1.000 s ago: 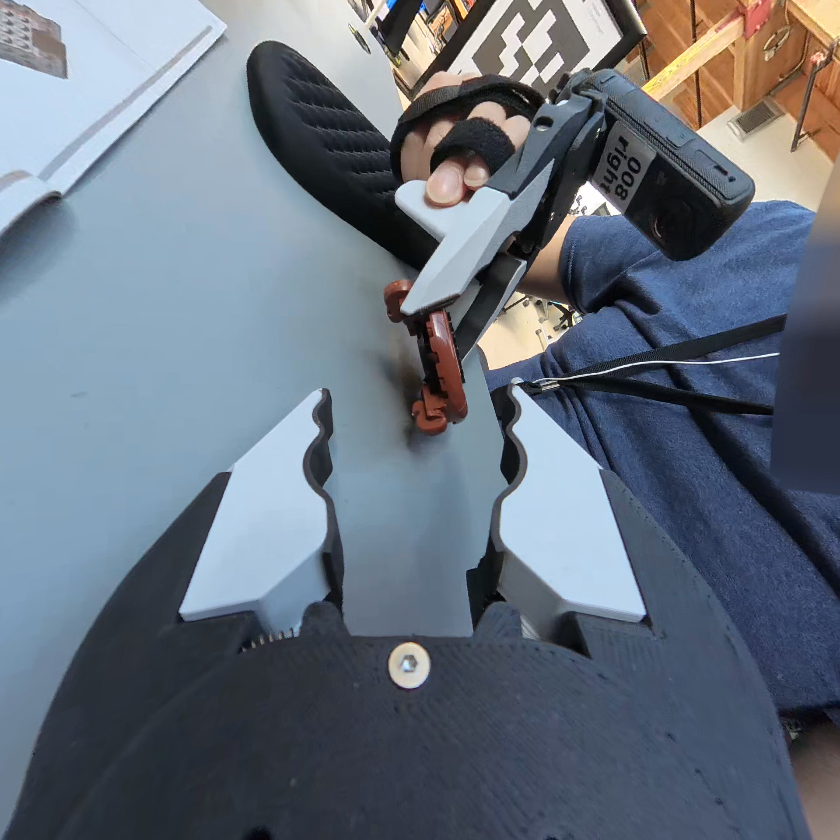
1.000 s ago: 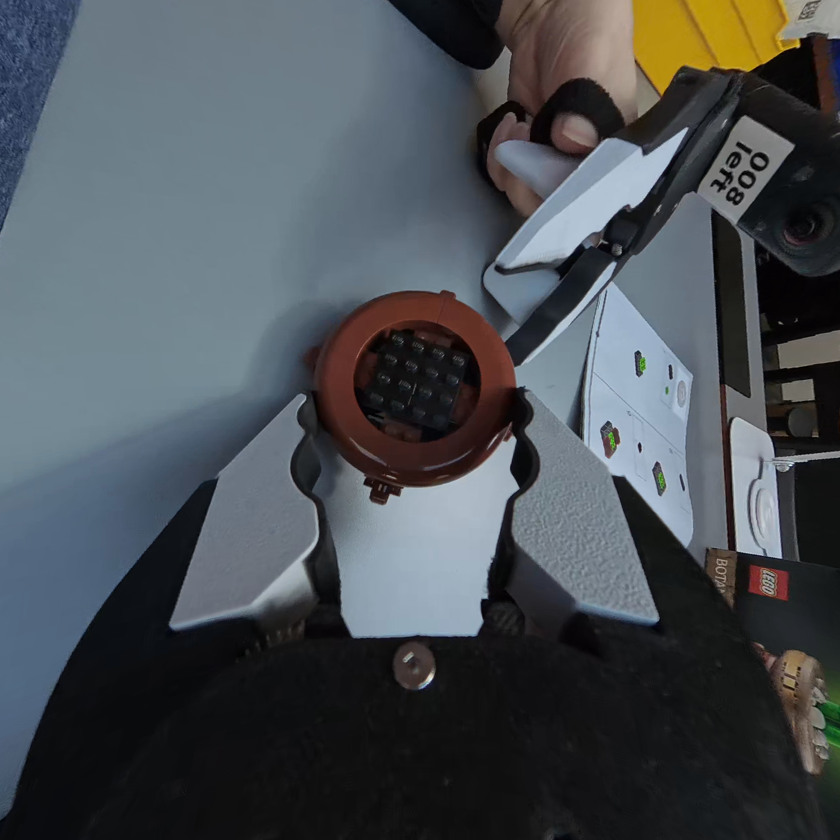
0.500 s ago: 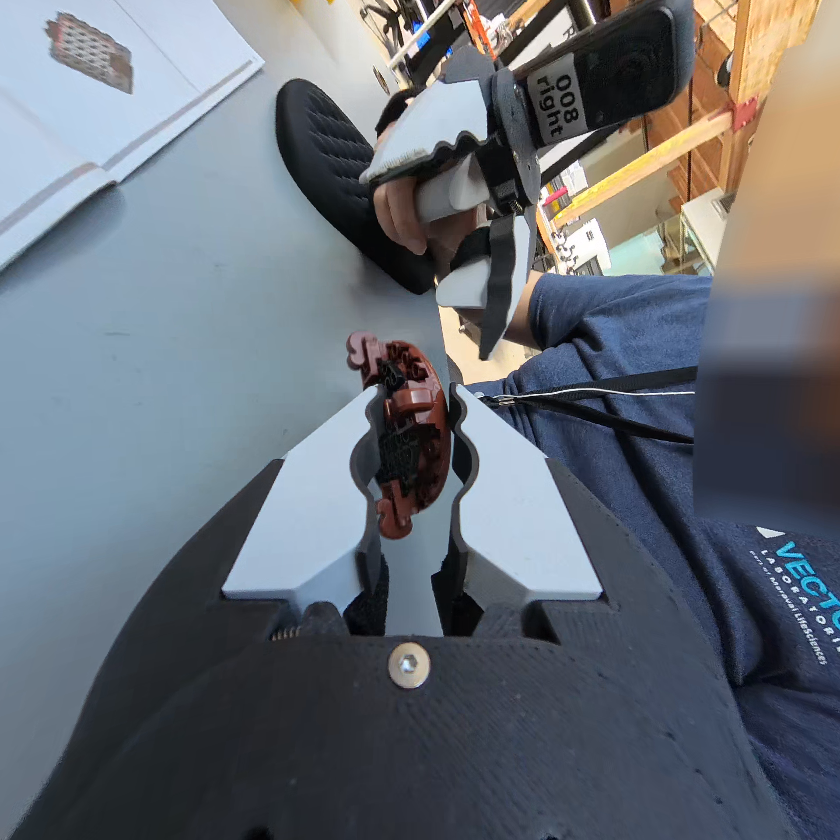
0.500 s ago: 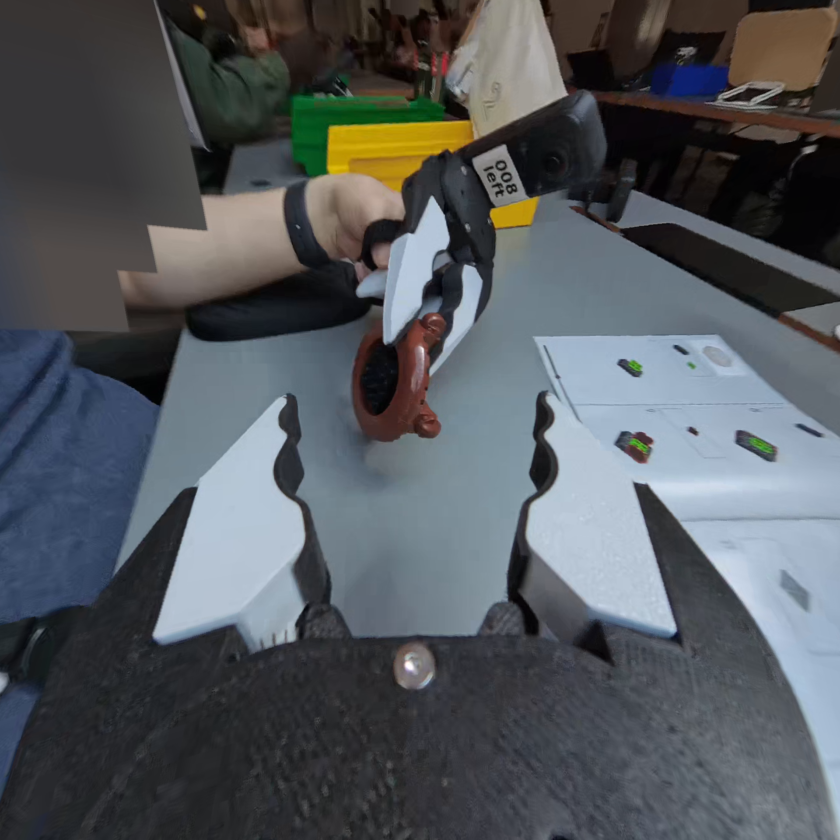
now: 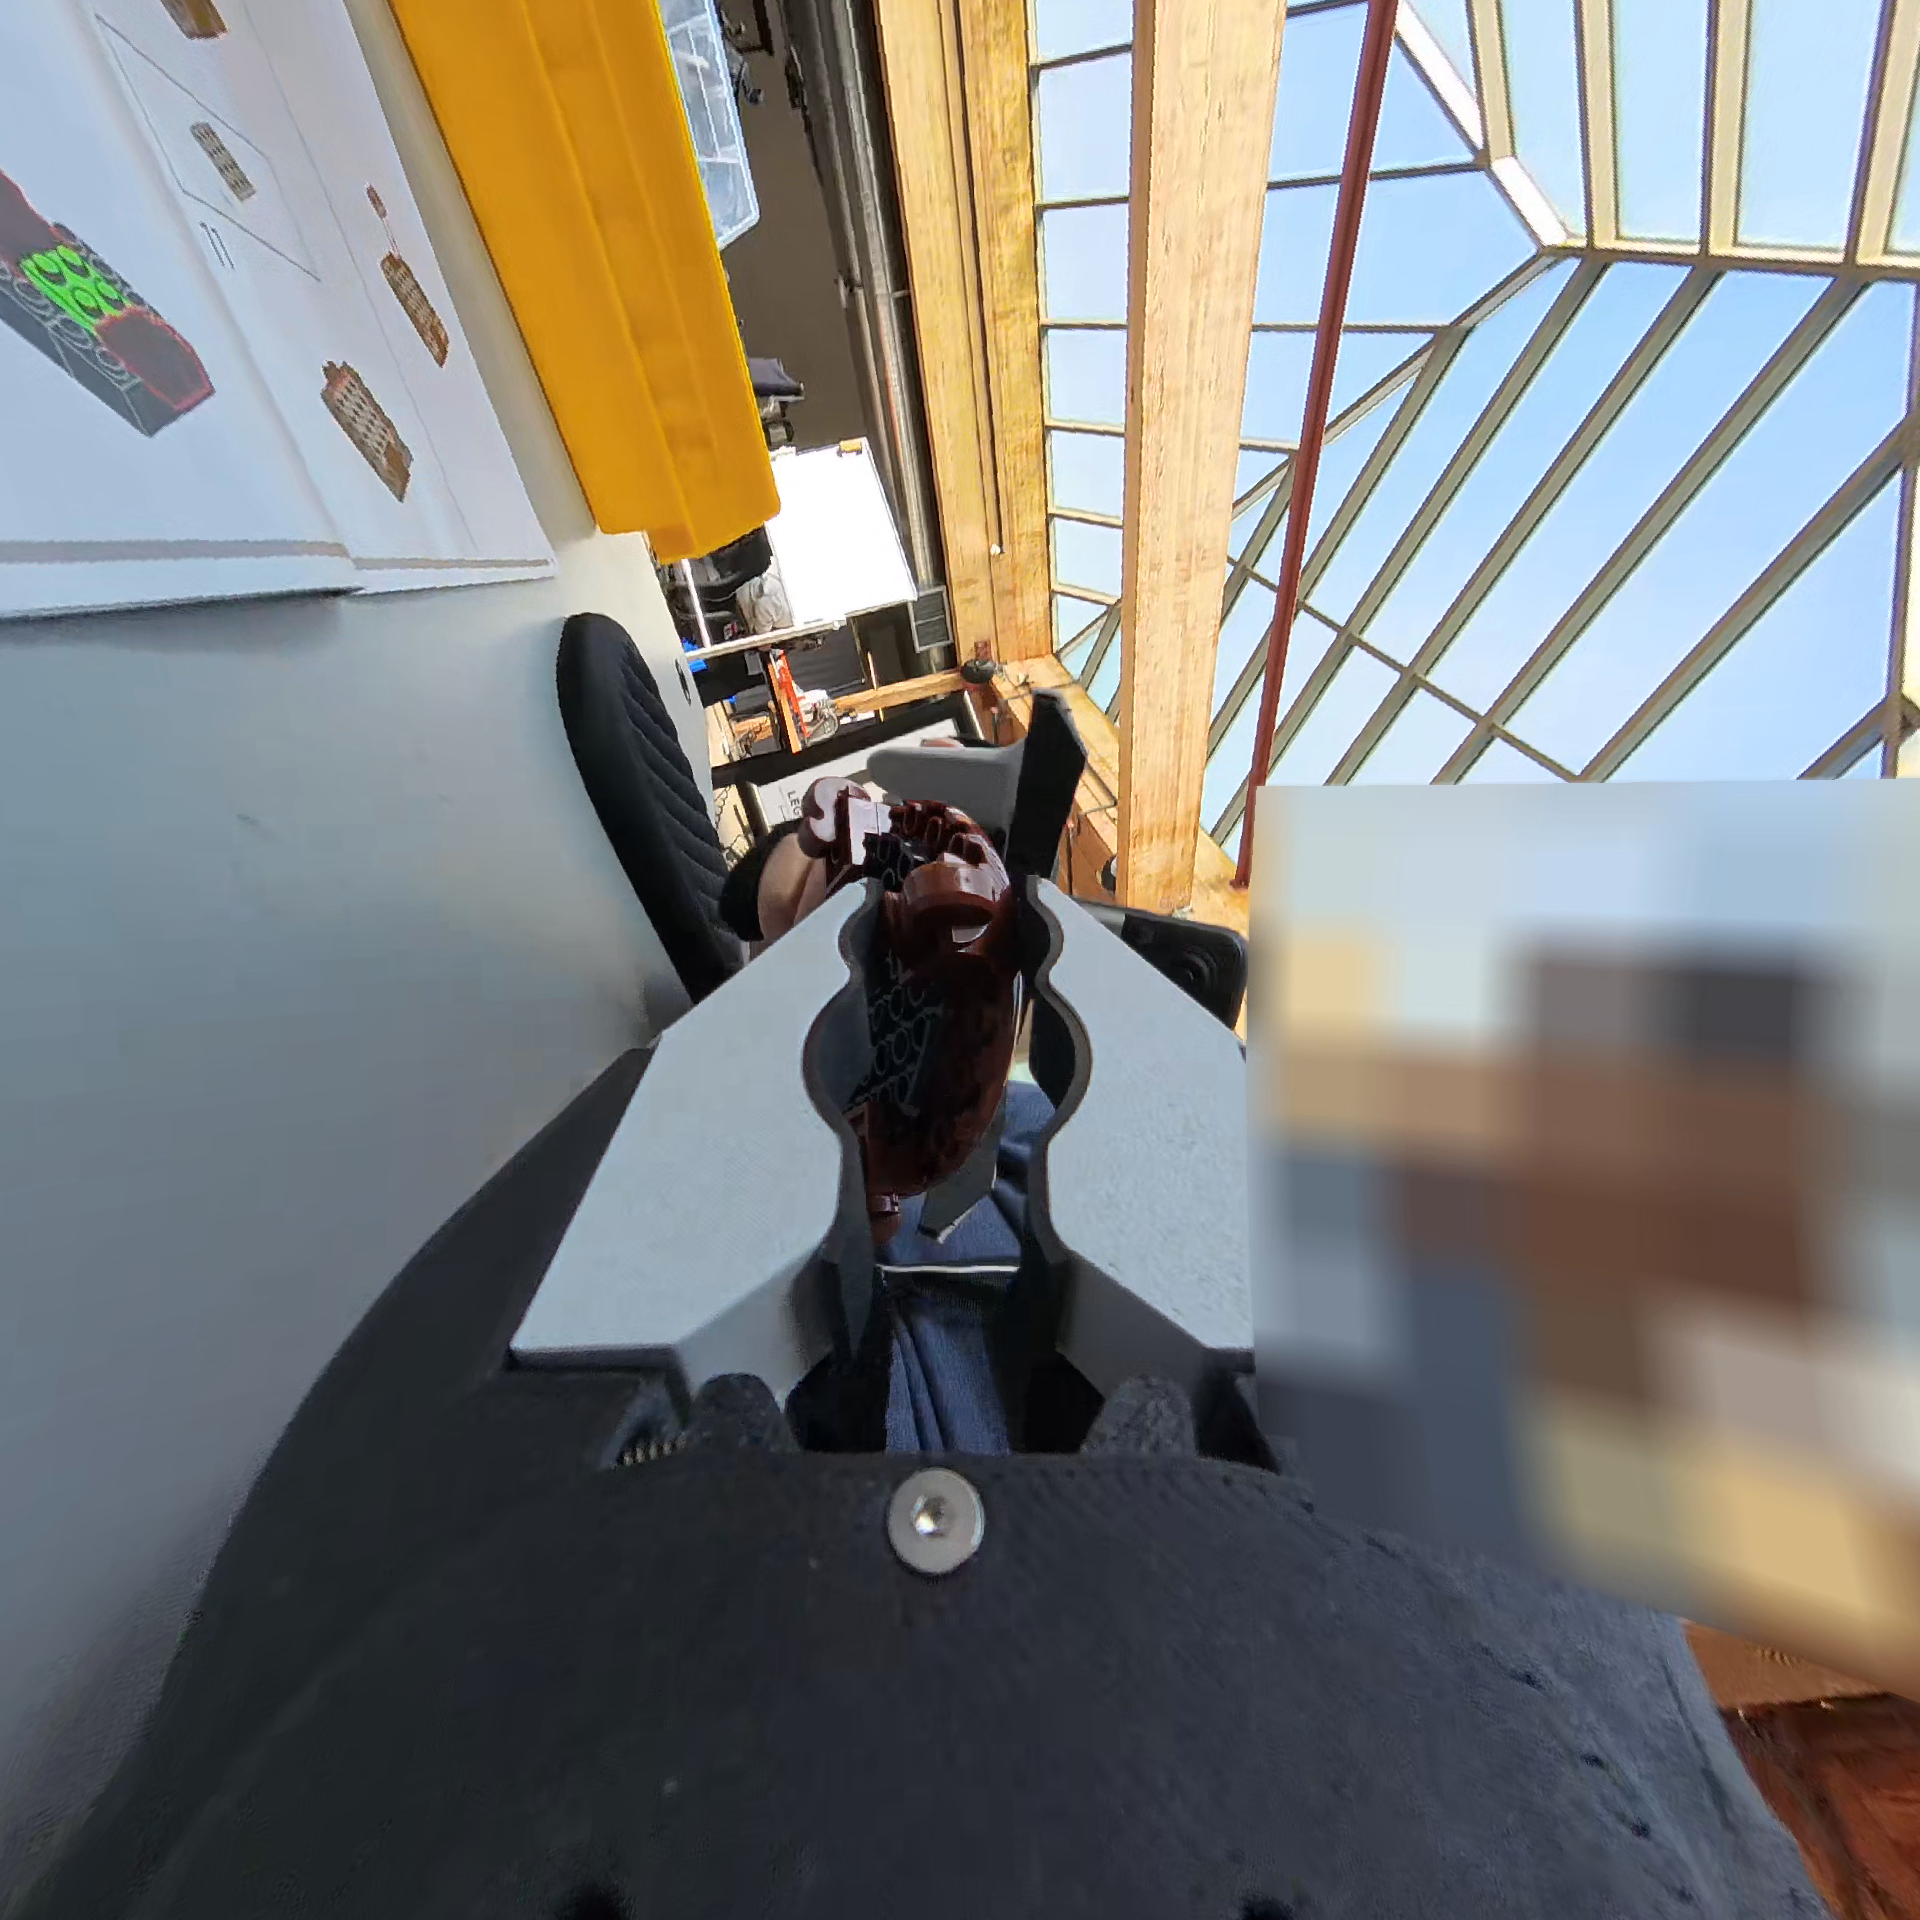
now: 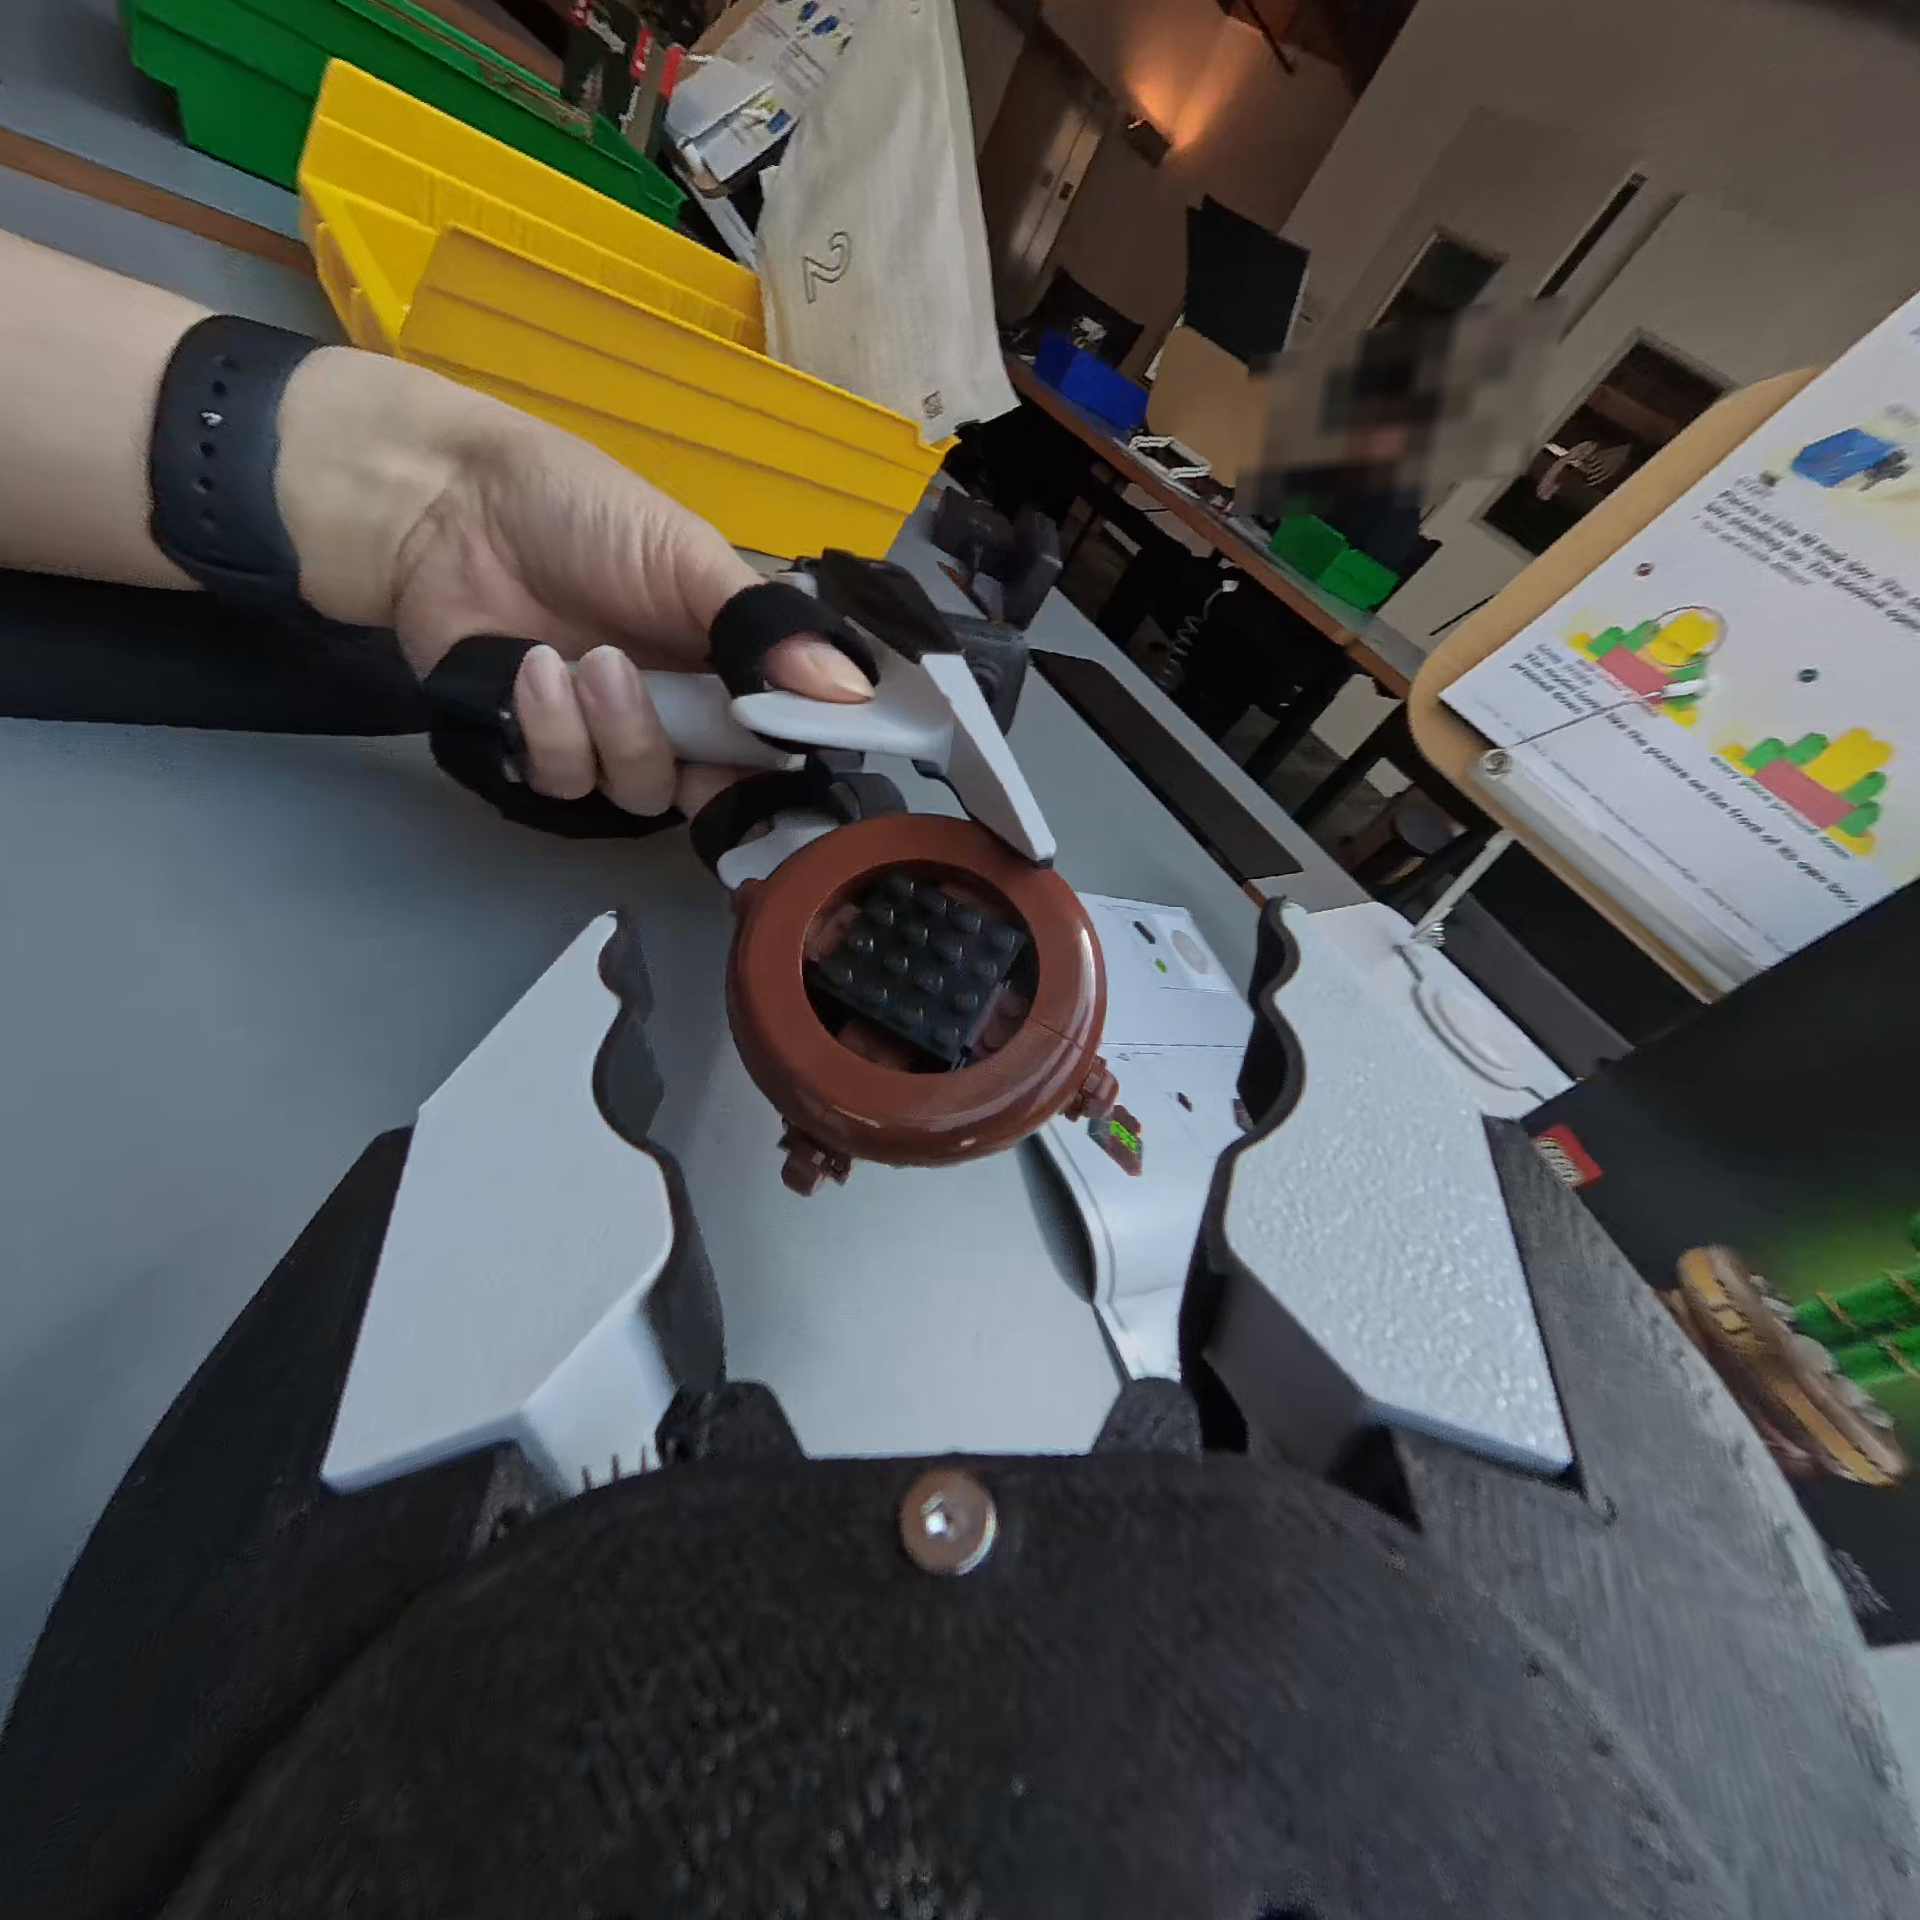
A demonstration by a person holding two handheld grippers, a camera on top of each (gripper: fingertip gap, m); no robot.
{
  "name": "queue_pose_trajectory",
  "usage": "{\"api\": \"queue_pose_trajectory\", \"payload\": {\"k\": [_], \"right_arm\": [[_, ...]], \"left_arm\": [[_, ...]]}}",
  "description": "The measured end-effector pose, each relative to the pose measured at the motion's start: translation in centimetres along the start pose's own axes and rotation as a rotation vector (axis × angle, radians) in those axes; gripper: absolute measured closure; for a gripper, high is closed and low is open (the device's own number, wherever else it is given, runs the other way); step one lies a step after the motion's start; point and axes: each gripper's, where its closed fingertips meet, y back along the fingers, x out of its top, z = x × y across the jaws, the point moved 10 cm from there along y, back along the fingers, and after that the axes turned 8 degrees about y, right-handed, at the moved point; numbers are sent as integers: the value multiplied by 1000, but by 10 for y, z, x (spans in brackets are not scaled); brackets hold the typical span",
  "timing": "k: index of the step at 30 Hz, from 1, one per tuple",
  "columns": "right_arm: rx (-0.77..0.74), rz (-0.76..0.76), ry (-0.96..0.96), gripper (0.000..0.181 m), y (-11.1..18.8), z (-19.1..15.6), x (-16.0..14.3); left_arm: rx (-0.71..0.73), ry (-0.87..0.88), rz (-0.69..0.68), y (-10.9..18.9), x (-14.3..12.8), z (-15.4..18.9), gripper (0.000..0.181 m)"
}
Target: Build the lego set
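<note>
Left gripper (image 5: 940,997) fingers clamped, raised, right gripper (image 6: 940,1049) fingers spread

Yellow bins (image 6: 623,353) beside green ones (image 6: 343,94) (behind, table's far side)

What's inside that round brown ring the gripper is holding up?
Inside the brown ring sits a black studded plate, tilted, with brown pieces showing beneath its edges. What lies deeper under the plate is covered. The left gripper grips the ring's far rim.
</note>
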Motion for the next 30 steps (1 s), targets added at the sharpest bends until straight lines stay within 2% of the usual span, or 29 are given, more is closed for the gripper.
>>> {"api": "queue_pose_trajectory", "payload": {"k": [1, 4, 6, 11, 14, 19, 22, 23, 24, 28, 29, 30], "right_arm": [[-64, -15, 52, 72, 5, 0, 1], [-162, -119, 276, 94, 19, -5, 0], [-210, -186, 416, 116, 30, -4, -5], [-251, -359, 707, 154, 49, 3, -18], [-316, -415, 755, 157, 54, 8, -21], [-485, -509, 805, 149, 48, 21, -35], [-520, -458, 844, 148, 45, 18, -36], [-524, -460, 860, 154, 45, 18, -37], [-521, -453, 870, 161, 45, 19, -37], [-478, -434, 888, 163, 43, 29, -38], [-483, -436, 911, 163, 42, 36, -38], [-481, -445, 925, 163, 41, 46, -39]], "left_arm": [[-11, 19, 48, -7, -1, -3, 158], [-88, 119, 141, -31, -5, -11, 158], [-149, 187, 182, -47, -4, -13, 158], [-150, 226, 245, -83, 3, -16, 158], [-146, 229, 279, -96, 7, -13, 158], [-160, 270, 371, -105, 7, -10, 158], [-174, 293, 412, -109, 6, -13, 158], [-195, 311, 415, -110, 6, -13, 158], [-209, 330, 407, -110, 6, -14, 159], [-189, 298, 355, -106, 16, -15, 156], [-172, 257, 331, -104, 21, -14, 148], [-133, 222, 319, -99, 25, -14, 128]]}}
